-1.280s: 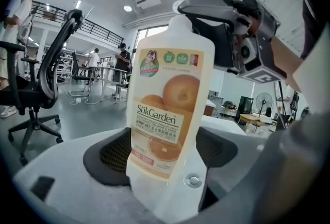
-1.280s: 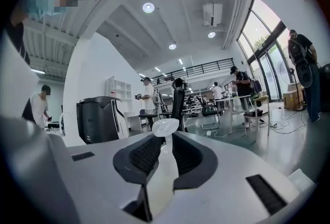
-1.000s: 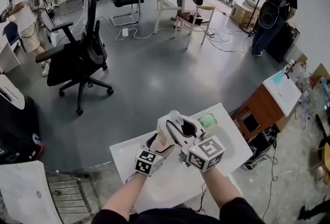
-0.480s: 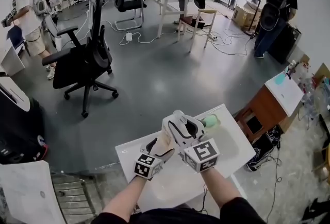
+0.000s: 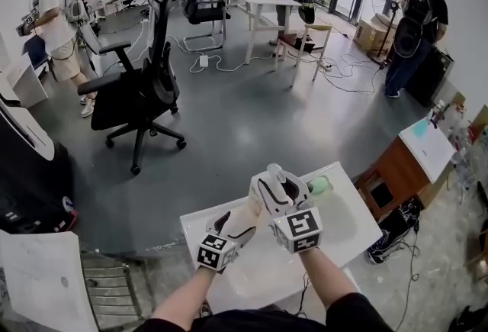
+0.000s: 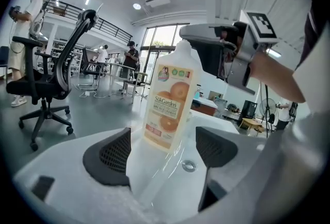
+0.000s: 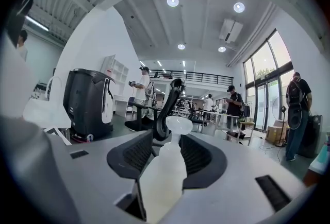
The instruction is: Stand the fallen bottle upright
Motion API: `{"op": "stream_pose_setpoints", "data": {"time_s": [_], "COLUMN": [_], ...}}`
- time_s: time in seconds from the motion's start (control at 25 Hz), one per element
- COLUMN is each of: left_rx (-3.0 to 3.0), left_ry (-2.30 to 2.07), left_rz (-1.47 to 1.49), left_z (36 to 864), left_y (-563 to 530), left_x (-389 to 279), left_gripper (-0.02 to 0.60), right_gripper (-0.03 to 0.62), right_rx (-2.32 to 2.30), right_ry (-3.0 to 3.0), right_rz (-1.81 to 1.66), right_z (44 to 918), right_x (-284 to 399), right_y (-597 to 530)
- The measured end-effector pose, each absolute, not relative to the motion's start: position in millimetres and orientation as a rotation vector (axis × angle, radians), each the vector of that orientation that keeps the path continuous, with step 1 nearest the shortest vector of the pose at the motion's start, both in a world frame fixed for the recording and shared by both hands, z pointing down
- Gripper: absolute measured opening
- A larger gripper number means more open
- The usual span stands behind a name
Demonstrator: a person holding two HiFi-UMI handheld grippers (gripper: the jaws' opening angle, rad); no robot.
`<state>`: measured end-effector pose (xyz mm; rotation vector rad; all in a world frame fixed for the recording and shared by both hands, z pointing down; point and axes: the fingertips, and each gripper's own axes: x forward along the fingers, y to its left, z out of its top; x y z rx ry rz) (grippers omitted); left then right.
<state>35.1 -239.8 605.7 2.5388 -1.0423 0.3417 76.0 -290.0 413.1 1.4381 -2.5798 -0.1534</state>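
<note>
A white bottle point(image 6: 170, 104) with an orange-fruit label stands upright on the small white table point(image 5: 345, 225). In the head view both grippers hide most of it. My right gripper point(image 7: 167, 152) reaches in level at the bottle's top. Its jaws have just been opening, and the neck and round cap point(image 7: 178, 126) stand between the pads with small gaps on both sides. My left gripper point(image 6: 165, 150) is open, low in front of the bottle's body, with neither pad touching it. Seen from the head, the right gripper point(image 5: 268, 189) is above and beyond the left gripper point(image 5: 238, 222).
A green object point(image 5: 320, 185) lies on the table just beyond the grippers. A black office chair point(image 5: 145, 86) stands on the grey floor to the far left, a wooden cabinet point(image 5: 396, 170) to the right. Several people stand farther back.
My left gripper has drawn back from the bottle toward me. The right gripper has stayed at the bottle's top and rolled somewhat, its jaws now wider apart.
</note>
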Motion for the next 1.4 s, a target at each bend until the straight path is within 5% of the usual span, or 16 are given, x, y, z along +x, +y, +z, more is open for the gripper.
{"op": "stream_pose_setpoints", "data": {"time_s": [0.64,0.72,1.4], "left_rx": [2.519,2.517,2.55], "left_ry": [-1.068,-1.07,-1.086], "left_rz": [0.337,0.337,0.257], "left_z": [606,607,581], "left_y": [-232,-230,-219], "left_x": [27,26,11], "left_gripper": [0.39,0.39,0.39], "right_gripper": [0.227,0.296,0.296], "right_rx": [1.358,1.372,1.47], "right_ry": [-2.526,-2.51,-2.52], "right_rz": [-0.234,-0.239,-0.152], "right_z": [417,416,406], "right_x": [73,79,106], "right_y": [-291,-294,-273]}}
